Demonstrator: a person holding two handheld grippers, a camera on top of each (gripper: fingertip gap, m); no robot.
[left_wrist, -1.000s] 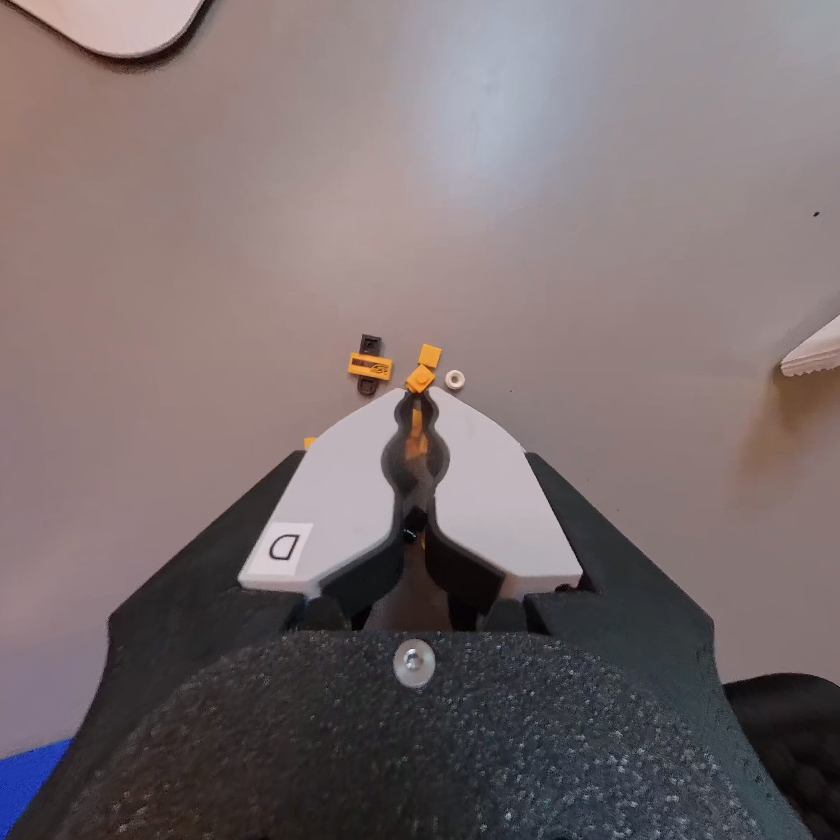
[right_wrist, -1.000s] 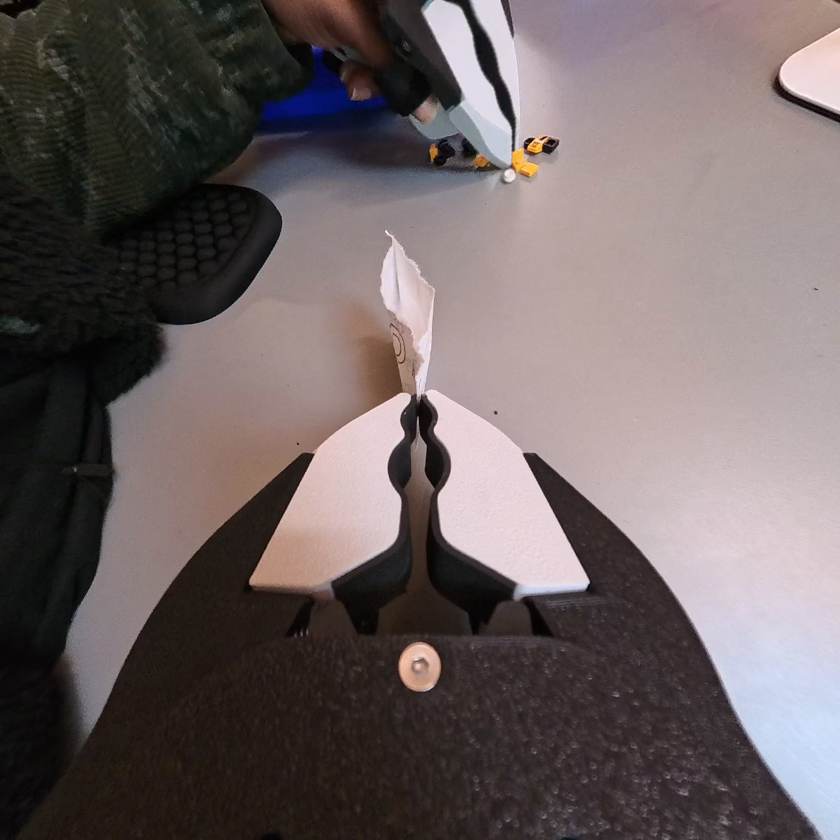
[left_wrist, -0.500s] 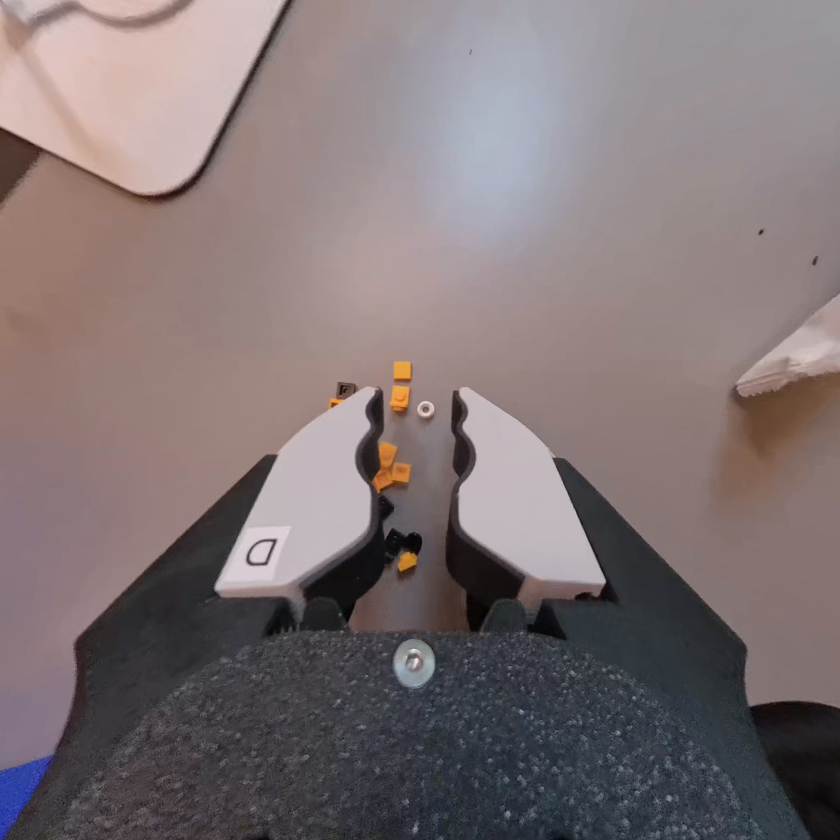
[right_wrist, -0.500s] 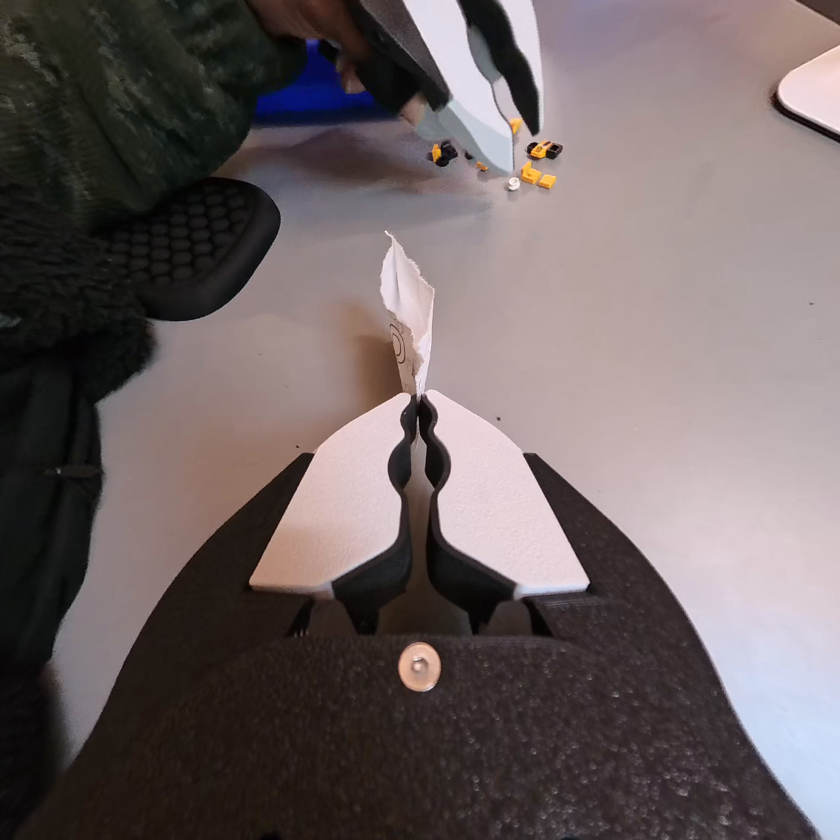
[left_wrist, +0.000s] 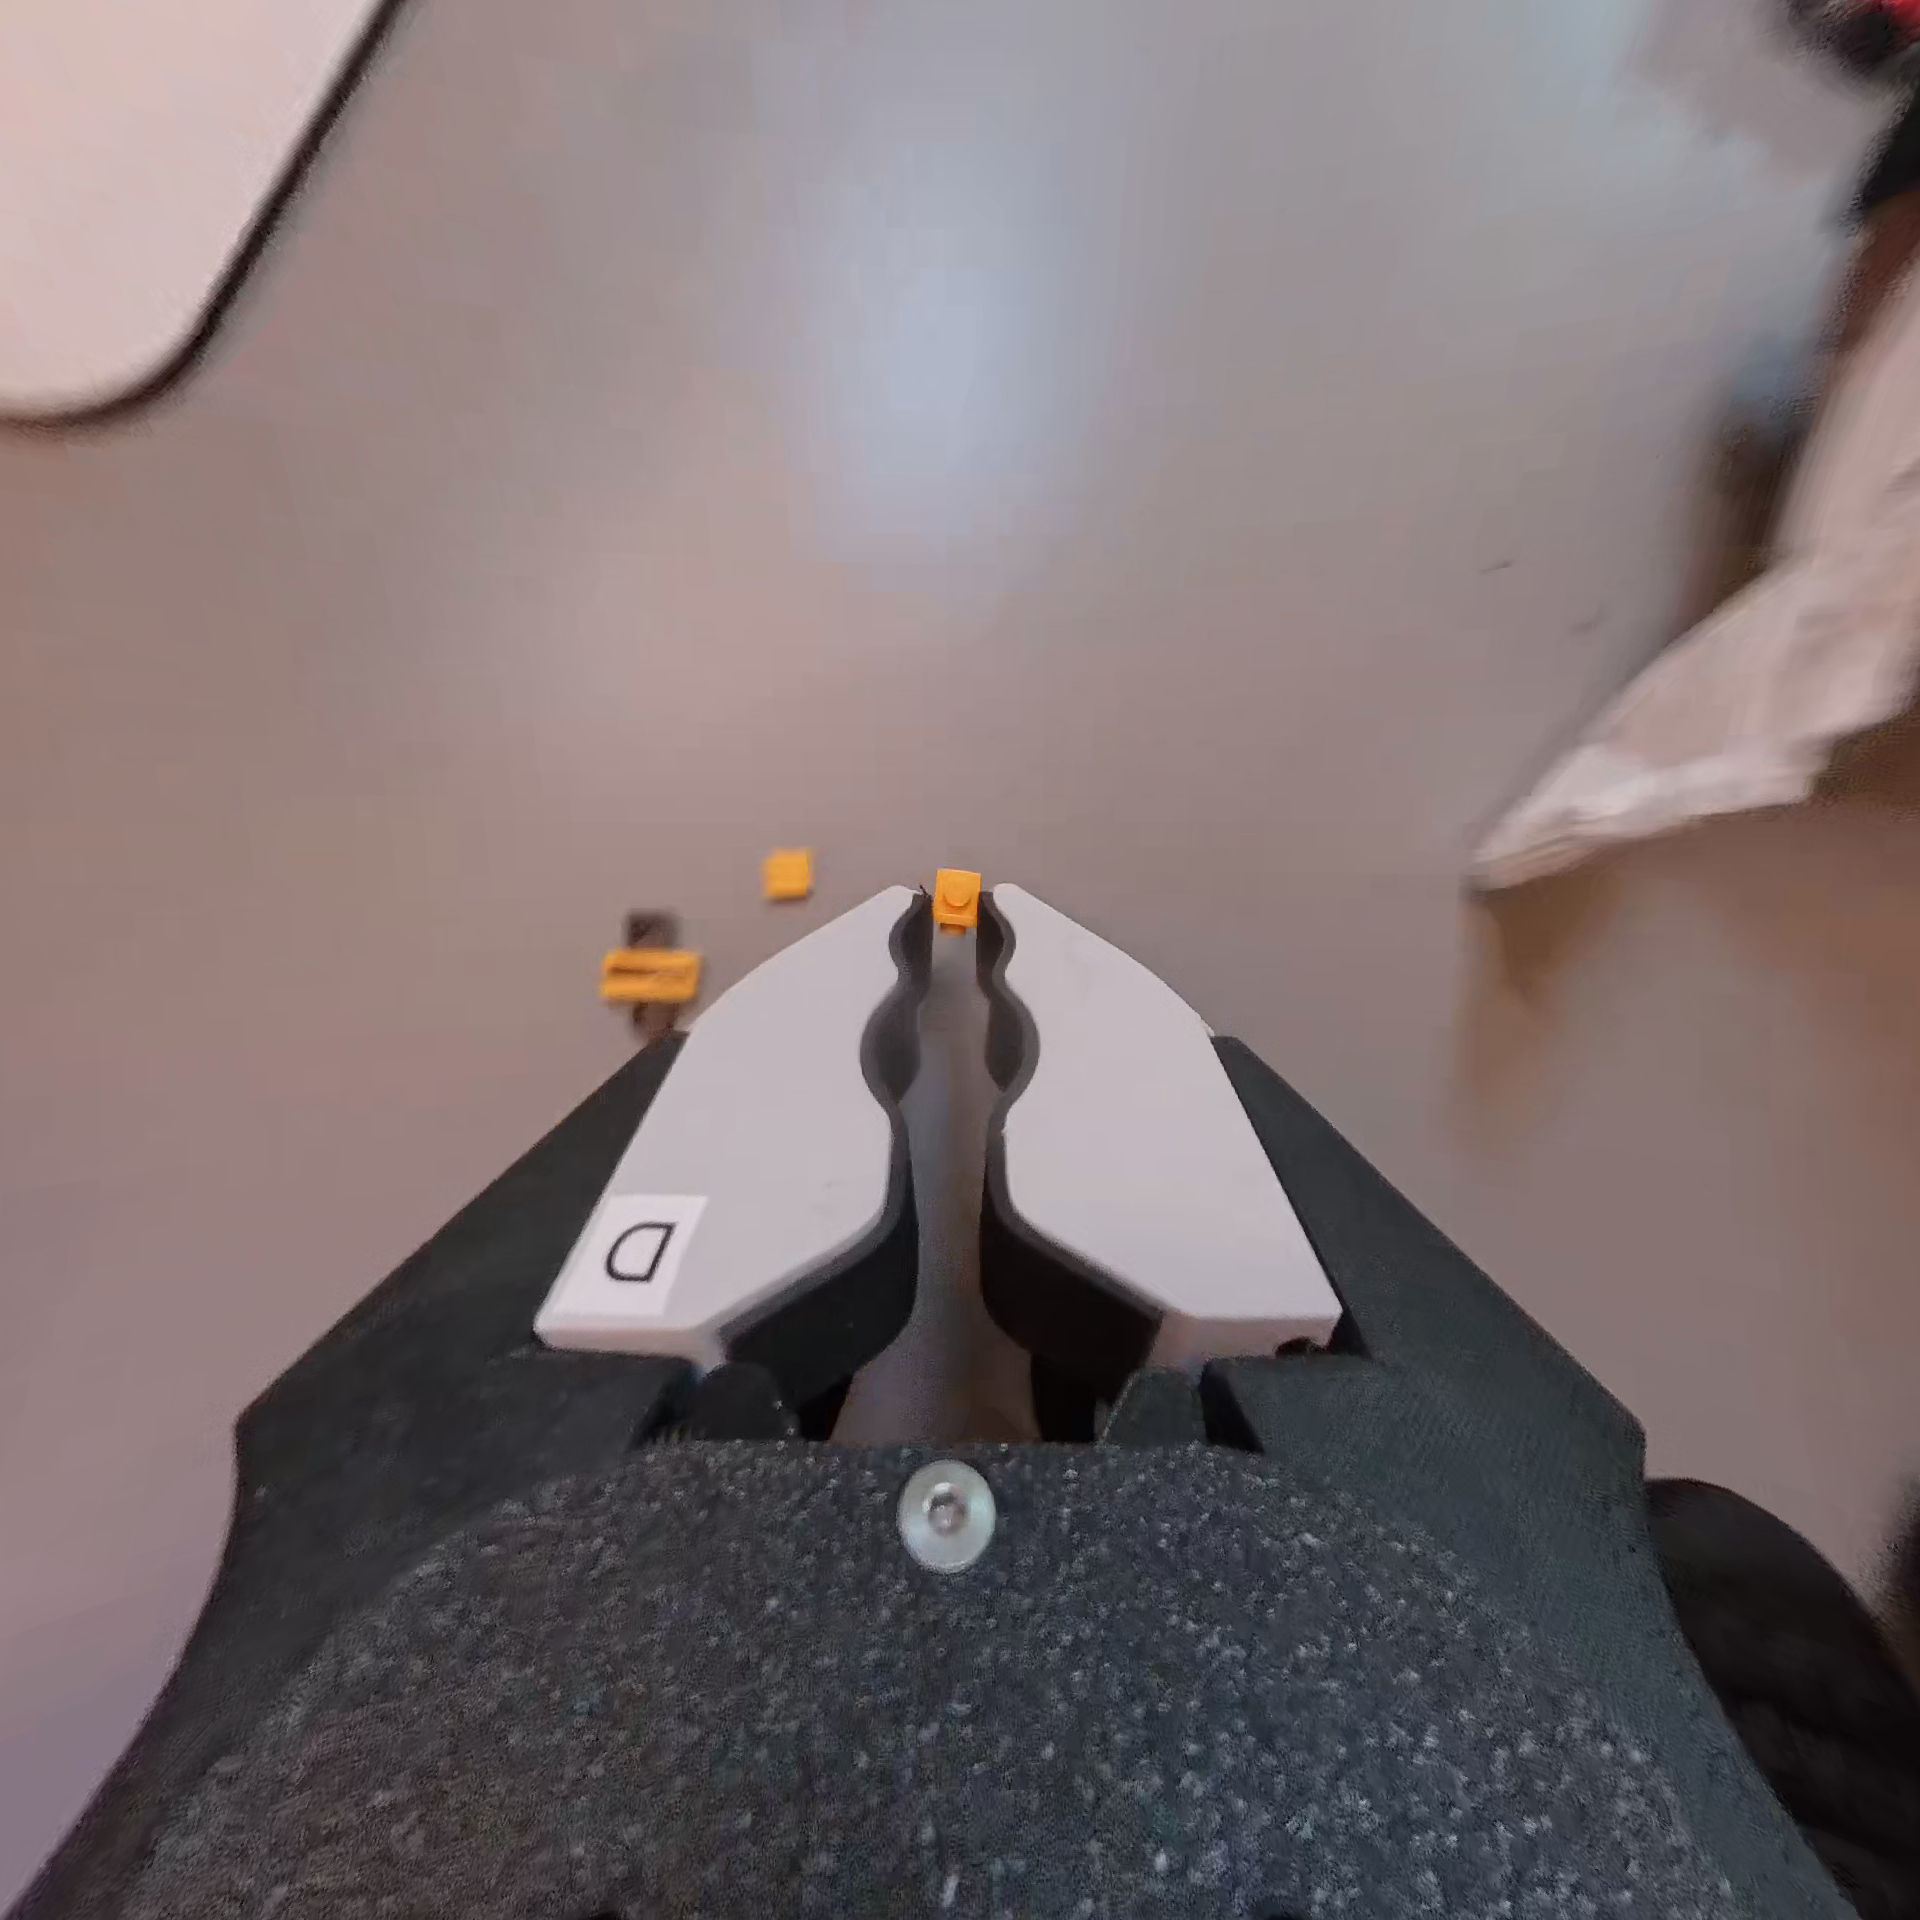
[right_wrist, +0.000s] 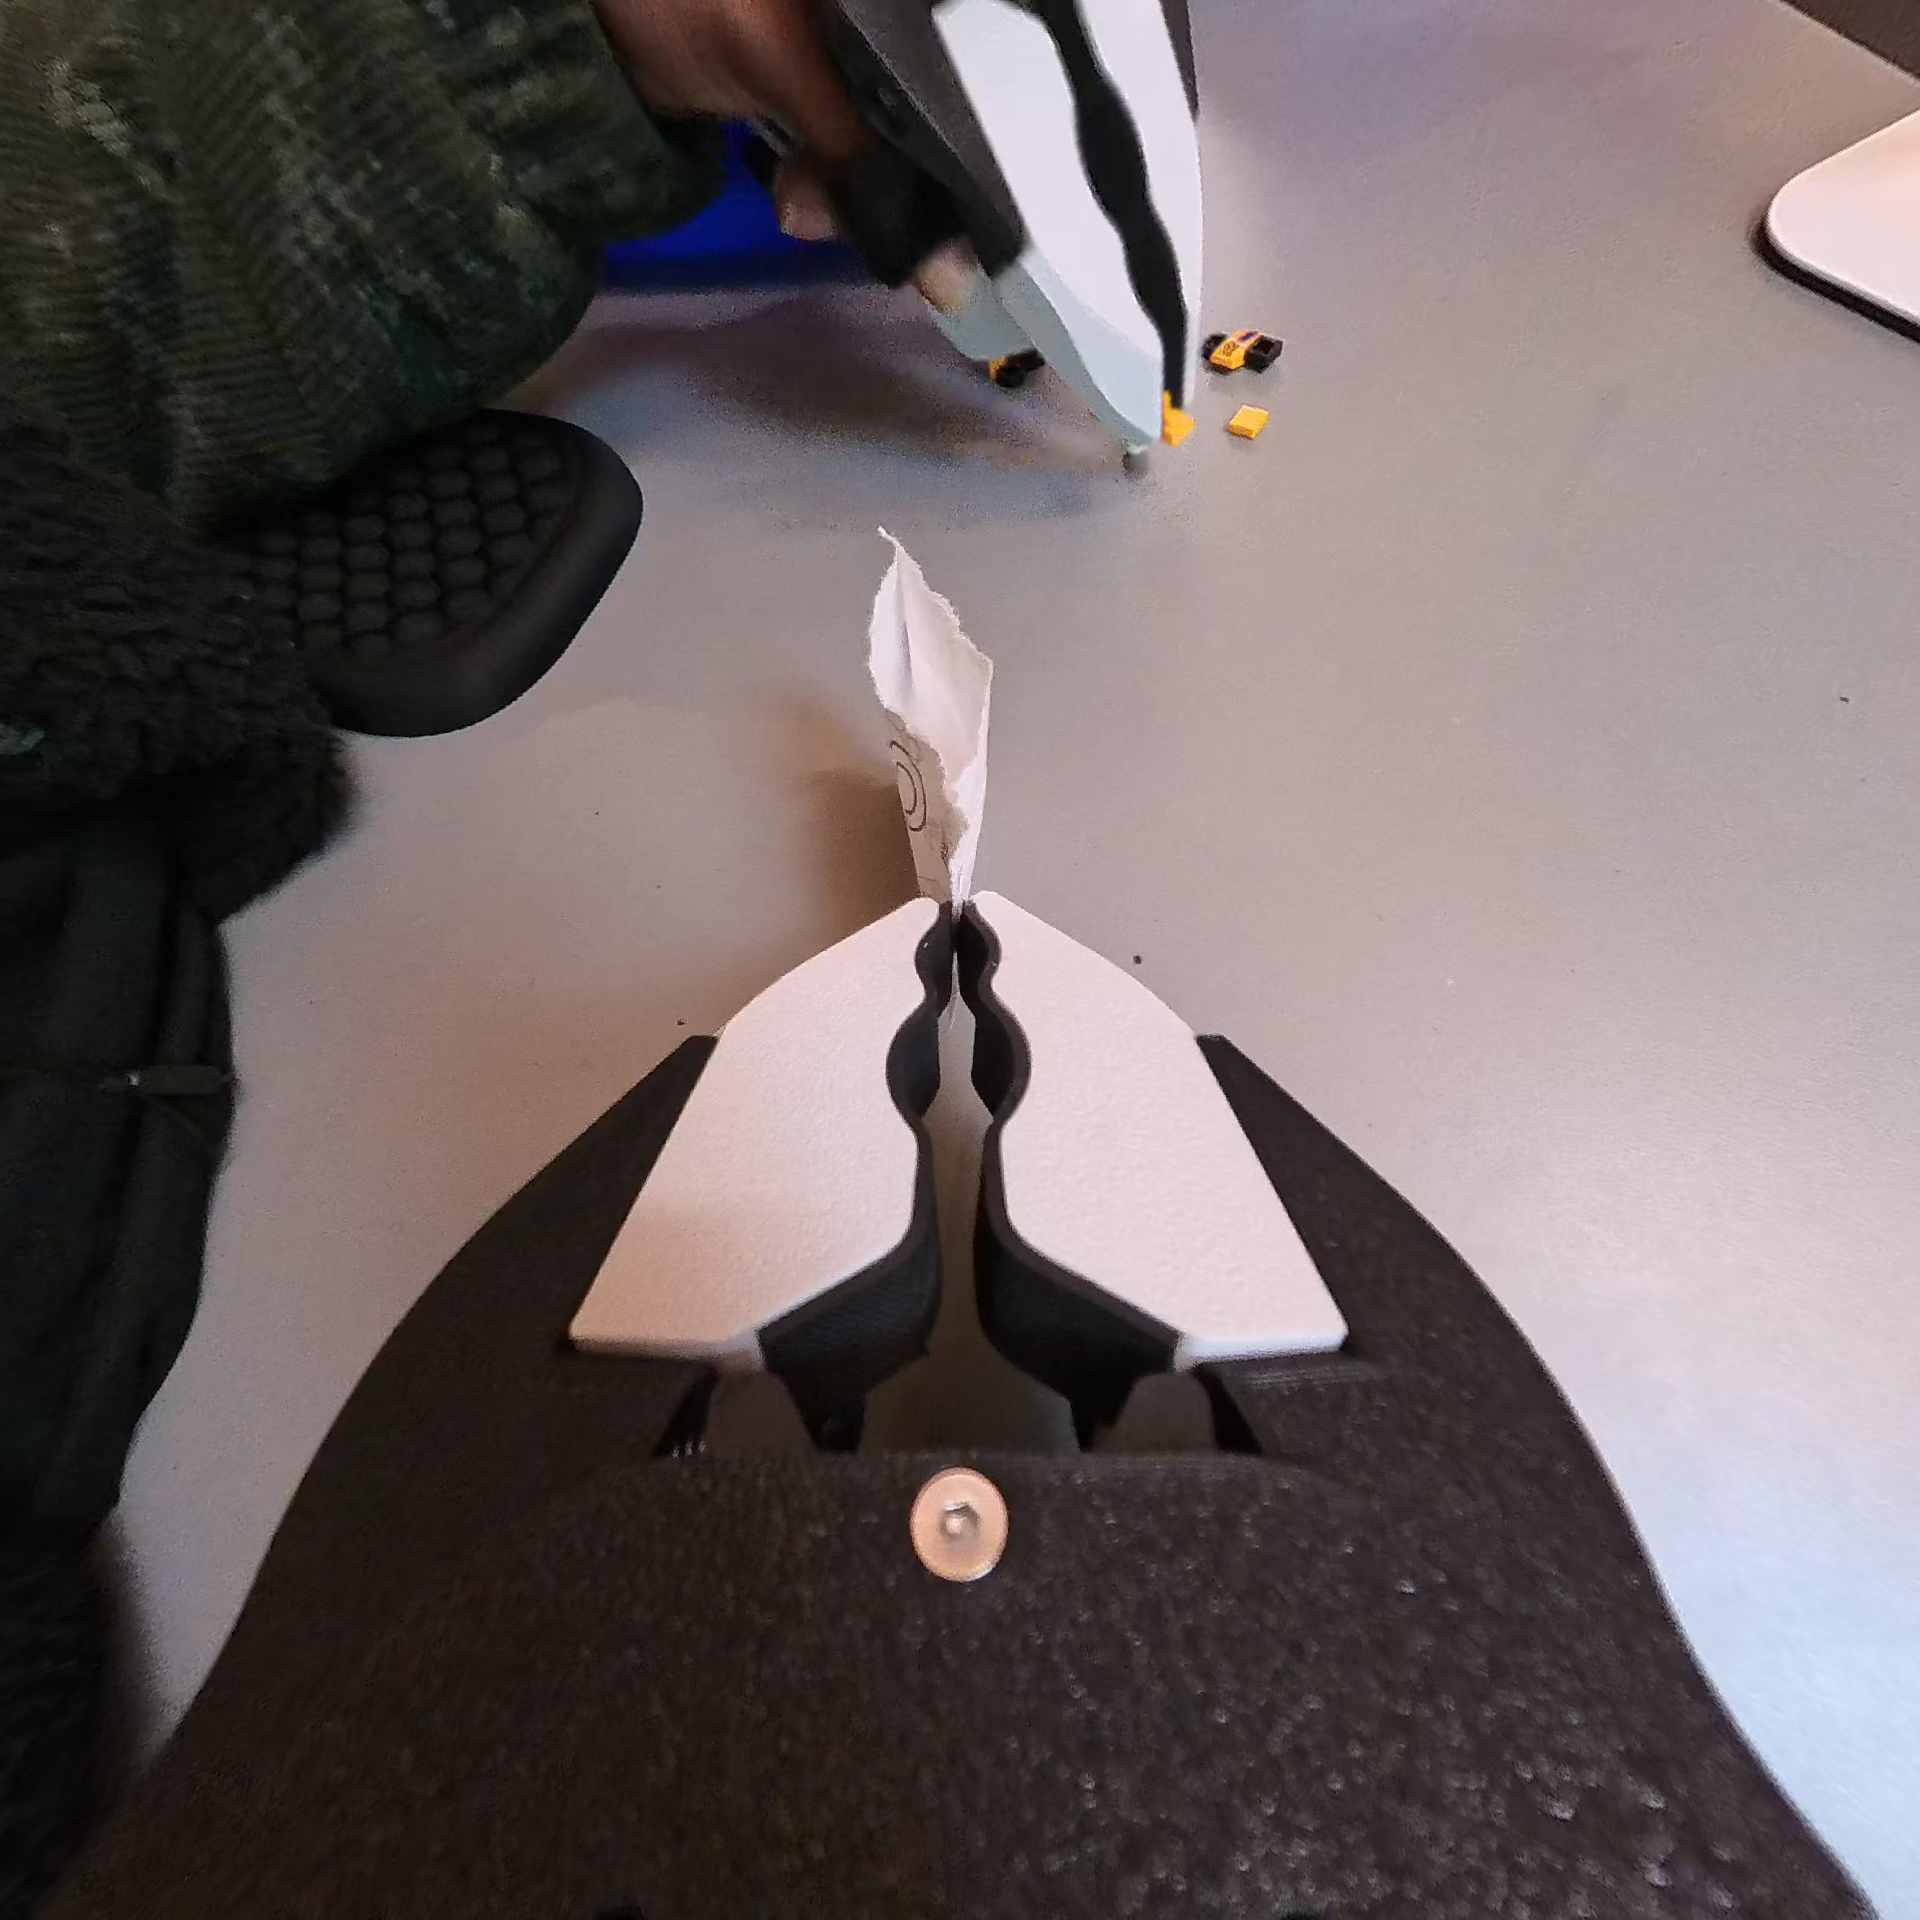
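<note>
A small orange studded brick (left_wrist: 956, 897) is gripped between the fingertips of the left gripper (left_wrist: 956, 914), both pads pressed against its sides, just above the grey worktop (left_wrist: 935, 468). Left of these fingers three loose pieces lie on the worktop: one flat orange tile (left_wrist: 787, 874), and one orange plate (left_wrist: 649, 977) resting across a black piece (left_wrist: 646, 925) (blurred, so its form cannot be told). A white torn paper bag (right_wrist: 932, 717) is clamped between the closed fingers of the right gripper (right_wrist: 956, 909), standing upright off the worktop, well apart from the bricks. In the right wrist view another small black-and-orange cluster (right_wrist: 1013, 364) is partly hidden behind the left fingers. One pale rounded pad (right_wrist: 1860, 229) lies at the far edge, and one dark honeycomb-textured armrest (right_wrist: 447, 571) is seen beside a green sleeve (right_wrist: 260, 208).
</note>
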